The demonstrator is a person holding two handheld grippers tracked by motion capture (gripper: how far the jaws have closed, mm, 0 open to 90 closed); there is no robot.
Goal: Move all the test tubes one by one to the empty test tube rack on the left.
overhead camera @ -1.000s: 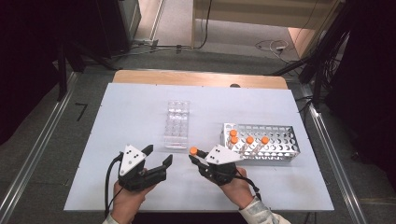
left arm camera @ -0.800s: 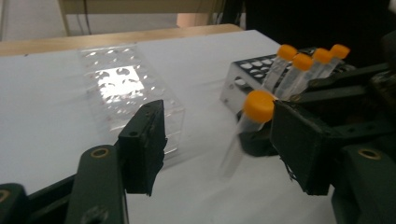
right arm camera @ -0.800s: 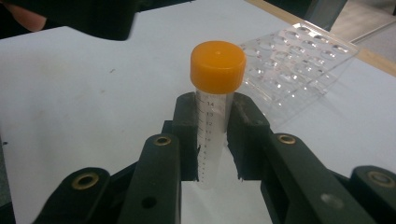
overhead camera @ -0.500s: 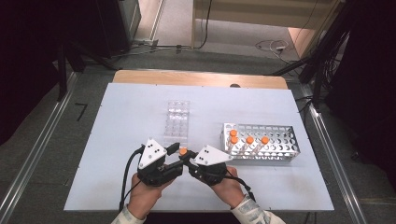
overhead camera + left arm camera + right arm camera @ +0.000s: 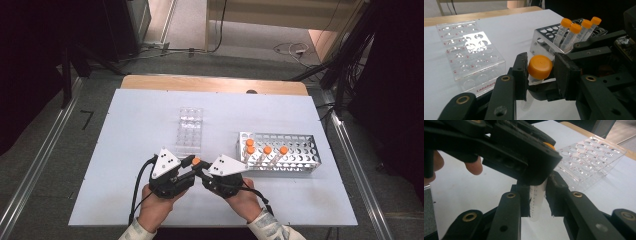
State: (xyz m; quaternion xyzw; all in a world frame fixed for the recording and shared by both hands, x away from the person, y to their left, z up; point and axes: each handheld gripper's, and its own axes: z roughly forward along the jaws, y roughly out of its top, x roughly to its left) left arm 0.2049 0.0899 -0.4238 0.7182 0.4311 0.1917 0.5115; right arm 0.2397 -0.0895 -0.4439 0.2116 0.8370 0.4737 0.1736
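Pinching the round orange cap with my left gripper; my right gripper clamps the clear graduated tube body.

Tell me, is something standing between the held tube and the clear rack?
Nothing visible. The tube, held between both grippers, has only bare white table between it and the clear rack just beyond; the metal rack stands aside.
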